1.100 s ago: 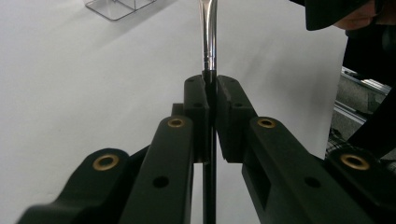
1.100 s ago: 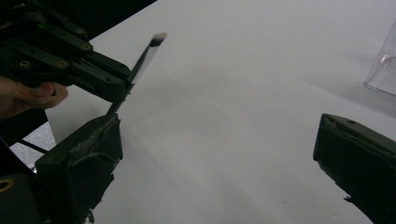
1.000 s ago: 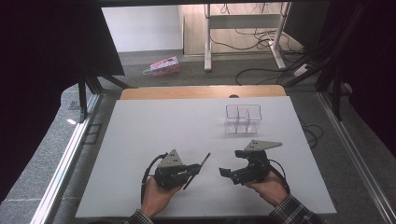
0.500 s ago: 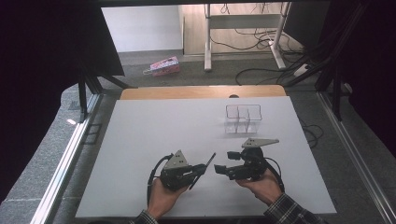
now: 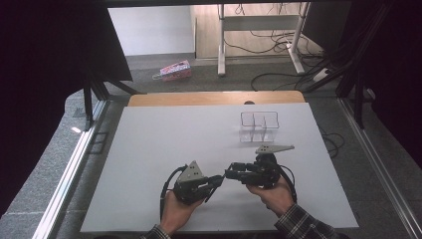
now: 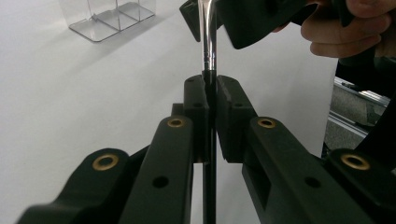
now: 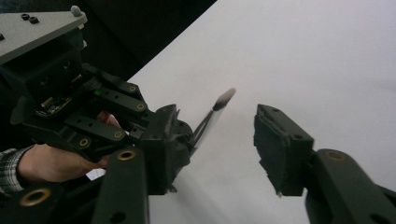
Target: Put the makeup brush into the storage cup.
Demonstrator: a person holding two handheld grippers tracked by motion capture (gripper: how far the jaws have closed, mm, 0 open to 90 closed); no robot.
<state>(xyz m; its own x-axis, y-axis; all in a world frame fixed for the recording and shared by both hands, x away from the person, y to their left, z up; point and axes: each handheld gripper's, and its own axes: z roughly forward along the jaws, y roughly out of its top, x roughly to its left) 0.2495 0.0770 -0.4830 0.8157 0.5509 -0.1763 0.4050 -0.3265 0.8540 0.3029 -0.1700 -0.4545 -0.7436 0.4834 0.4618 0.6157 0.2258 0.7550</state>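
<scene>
High view: near the worktop's [image 5: 149, 149] front edge my left tongs [image 5: 215, 181] pinch a thin brush [image 6: 208, 56] by its dark handle, tip angled toward my right tongs [image 5: 231, 173], which are spread wide around it, I judge to take it over. The clear box [image 5: 259, 126] waits toward the far right corner
</scene>
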